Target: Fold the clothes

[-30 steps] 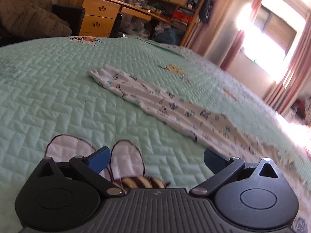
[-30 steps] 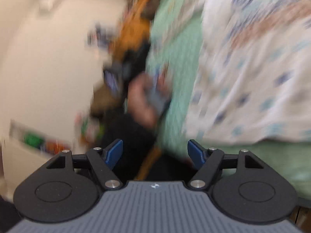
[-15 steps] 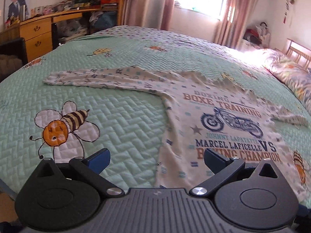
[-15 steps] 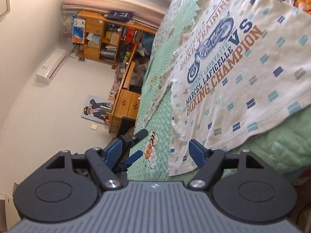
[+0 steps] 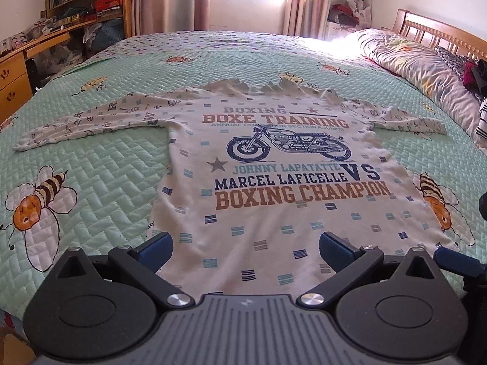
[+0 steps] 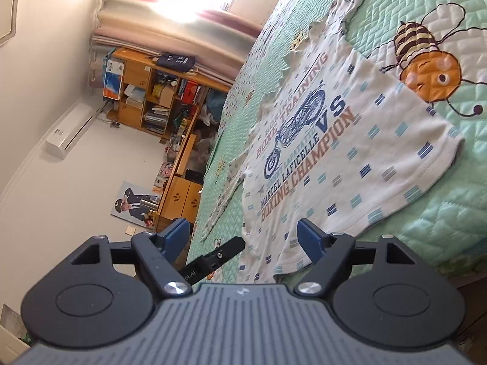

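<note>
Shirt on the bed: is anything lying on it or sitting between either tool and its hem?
Nothing visible. The long-sleeved shirt lies flat, print up, on the green quilt with nothing on it. The left tool is open just above the hem; the right tool is open near the hem too.

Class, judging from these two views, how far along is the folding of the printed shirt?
Done: the shirt lies spread flat, print up, on the bed quilt. In hand: nothing; left gripper and right gripper hover open near its hem. Left: every fold, both sleeves included.
</note>
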`<control>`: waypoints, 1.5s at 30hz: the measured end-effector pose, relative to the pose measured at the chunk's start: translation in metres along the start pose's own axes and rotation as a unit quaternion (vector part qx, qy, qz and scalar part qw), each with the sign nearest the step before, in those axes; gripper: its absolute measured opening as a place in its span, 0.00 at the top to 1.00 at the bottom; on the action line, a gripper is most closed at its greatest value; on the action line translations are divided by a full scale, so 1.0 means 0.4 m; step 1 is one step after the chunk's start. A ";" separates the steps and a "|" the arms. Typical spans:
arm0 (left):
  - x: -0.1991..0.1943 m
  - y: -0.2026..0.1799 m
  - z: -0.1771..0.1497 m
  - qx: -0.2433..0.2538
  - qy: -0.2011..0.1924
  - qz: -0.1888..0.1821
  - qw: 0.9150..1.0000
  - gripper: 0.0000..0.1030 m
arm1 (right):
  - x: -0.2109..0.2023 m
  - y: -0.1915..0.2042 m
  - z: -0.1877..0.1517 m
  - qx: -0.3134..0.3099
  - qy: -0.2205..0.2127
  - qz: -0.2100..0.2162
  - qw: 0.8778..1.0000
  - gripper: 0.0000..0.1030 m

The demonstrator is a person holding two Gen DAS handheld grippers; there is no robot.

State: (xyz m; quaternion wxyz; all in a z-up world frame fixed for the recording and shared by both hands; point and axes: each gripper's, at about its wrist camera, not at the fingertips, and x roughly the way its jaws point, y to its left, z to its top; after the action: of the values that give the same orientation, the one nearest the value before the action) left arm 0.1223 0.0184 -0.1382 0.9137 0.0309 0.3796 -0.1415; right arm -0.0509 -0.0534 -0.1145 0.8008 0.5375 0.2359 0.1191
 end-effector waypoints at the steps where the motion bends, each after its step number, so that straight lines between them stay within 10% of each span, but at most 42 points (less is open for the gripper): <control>1: 0.003 0.000 -0.002 -0.001 0.002 0.000 1.000 0.01 | 0.003 -0.004 0.001 0.001 0.000 -0.002 1.000 0.23; 27: 0.005 0.049 -0.164 0.038 0.045 -0.001 0.998 0.01 | -0.033 -0.123 0.053 0.010 -0.044 -0.059 0.997 0.22; 34: -0.071 0.074 -0.141 0.019 -0.013 0.003 1.000 0.01 | -0.083 -0.082 0.051 -0.009 -0.089 -0.033 0.995 0.22; 45: -0.068 0.196 -0.179 -0.077 -0.001 0.020 0.997 0.01 | -0.036 -0.200 0.064 0.077 -0.092 -0.069 0.990 0.23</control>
State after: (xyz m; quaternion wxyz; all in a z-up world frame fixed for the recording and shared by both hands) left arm 0.0771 0.1115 -0.1741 0.9165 -0.0325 0.3876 -0.0936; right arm -0.0552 -0.1120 -0.1764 0.7817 0.5885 0.2063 -0.0045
